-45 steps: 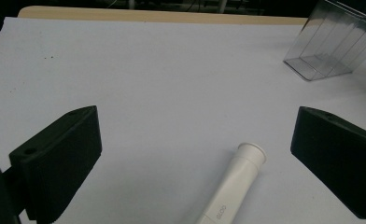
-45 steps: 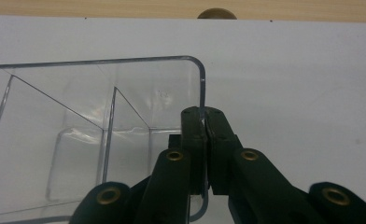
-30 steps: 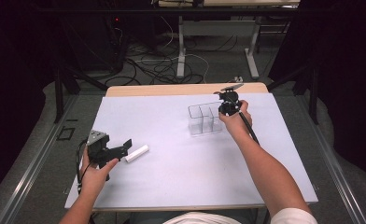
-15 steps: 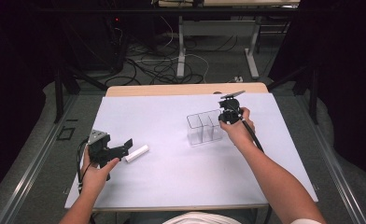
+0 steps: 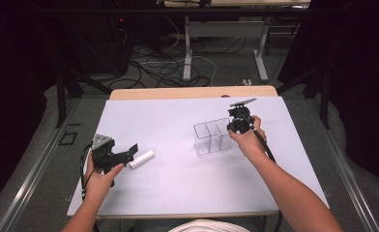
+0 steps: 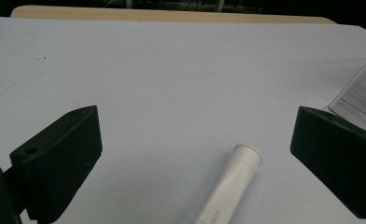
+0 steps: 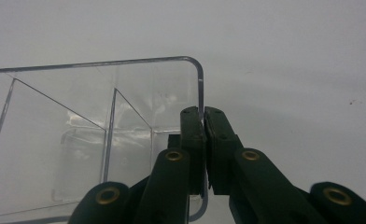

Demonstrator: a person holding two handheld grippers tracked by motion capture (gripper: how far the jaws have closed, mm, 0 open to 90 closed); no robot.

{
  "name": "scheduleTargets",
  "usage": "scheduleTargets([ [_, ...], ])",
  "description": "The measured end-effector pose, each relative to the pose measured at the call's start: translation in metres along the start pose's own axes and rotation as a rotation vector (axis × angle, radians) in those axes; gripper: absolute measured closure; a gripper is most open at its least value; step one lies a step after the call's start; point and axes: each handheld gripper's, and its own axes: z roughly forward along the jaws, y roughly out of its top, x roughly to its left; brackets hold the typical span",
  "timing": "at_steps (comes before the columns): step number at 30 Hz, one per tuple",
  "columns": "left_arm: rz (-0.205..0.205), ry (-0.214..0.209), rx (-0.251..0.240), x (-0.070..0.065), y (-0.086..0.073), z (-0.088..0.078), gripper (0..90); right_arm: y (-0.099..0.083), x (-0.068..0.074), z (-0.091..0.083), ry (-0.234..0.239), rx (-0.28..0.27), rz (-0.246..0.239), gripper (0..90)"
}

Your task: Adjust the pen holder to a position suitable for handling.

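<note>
Tubes (image 5: pixel 141 158): one; bins (image 5: pixel 212 137): one, seemingly two-compartment.

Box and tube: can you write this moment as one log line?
right gripper: shut on box wall | left gripper: open, tube between jaws, untouched | tube: lying on table, outside box
</note>
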Motion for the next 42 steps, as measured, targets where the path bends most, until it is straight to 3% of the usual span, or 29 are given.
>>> scheduleTargets([
  [15,0.000,0.001,-0.001,-0.001,0.000,0.001,2.1,-0.011,-0.001,-0.001,0.027,-0.004,0.018,85.5],
  [16,0.000,0.001,-0.001,-0.001,0.000,0.001,2.1,-0.012,-0.001,0.000,0.051,-0.024,0.029,85.2],
  [21,0.003,0.002,-0.001,-0.001,0.000,0.000,2.1,-0.013,-0.005,-0.003,0.074,-0.030,0.027,79.7],
  [24,0.004,0.002,0.001,-0.001,0.000,0.001,2.1,-0.015,-0.005,-0.007,0.087,-0.070,-0.013,76.2],
  [30,0.003,0.006,0.001,-0.001,0.000,0.001,2.2,-0.020,-0.008,-0.020,0.133,-0.134,-0.032,70.2],
  [33,0.003,0.007,0.000,-0.001,0.000,0.001,2.3,-0.024,-0.016,-0.030,0.194,-0.225,-0.055,69.5],
  [34,0.004,0.007,0.001,0.000,0.000,0.001,2.3,-0.024,-0.016,-0.030,0.194,-0.225,-0.055,69.5],
  [35,0.007,0.008,0.004,0.000,0.000,0.000,2.3,-0.026,-0.021,-0.033,0.180,-0.262,-0.045,74.2],
  [38,0.007,0.009,0.006,0.000,0.000,0.000,2.3,-0.028,-0.025,-0.034,0.169,-0.273,-0.034,79.2],
  [42,0.004,0.010,-0.001,-0.001,-0.001,0.001,2.3,-0.033,-0.033,-0.028,0.148,-0.252,-0.033,89.6],
])
